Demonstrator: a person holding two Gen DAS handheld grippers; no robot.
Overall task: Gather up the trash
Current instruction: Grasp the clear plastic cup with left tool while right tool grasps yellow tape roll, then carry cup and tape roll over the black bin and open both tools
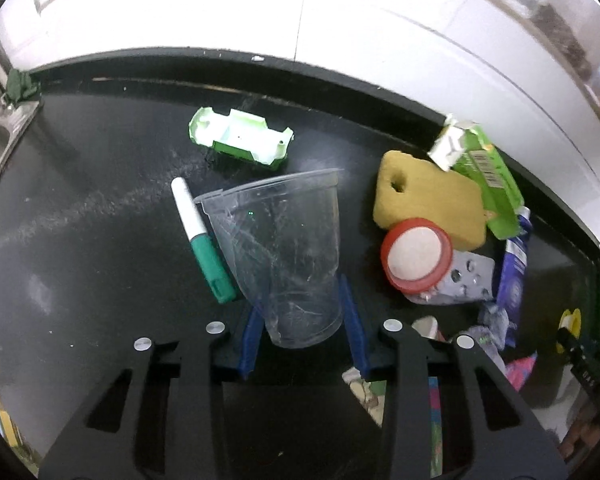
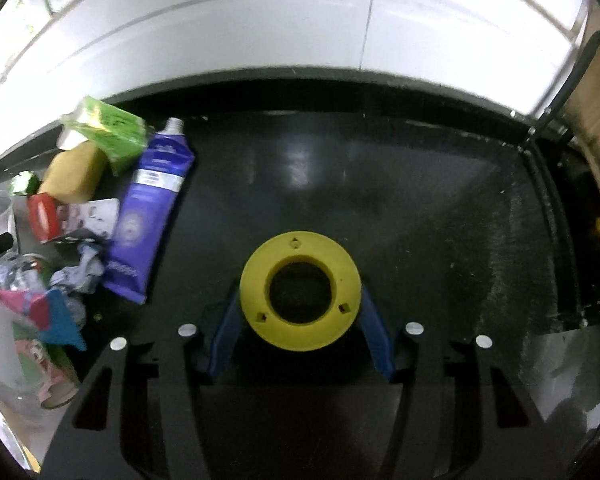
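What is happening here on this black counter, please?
A person is collecting trash with two handheld grippers. The left gripper holds a clear plastic cup by its base between its blue jaws. The right gripper holds a yellow plastic ring the same way. Still lying on the black counter are a green and white marker pen, a green and white plastic tray, a yellow sponge, a red jar lid and a purple squeeze tube.

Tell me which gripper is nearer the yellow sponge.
Left. The left gripper, holding the clear cup, sits just left of the yellow sponge; the right gripper is farther right, beyond the purple tube.
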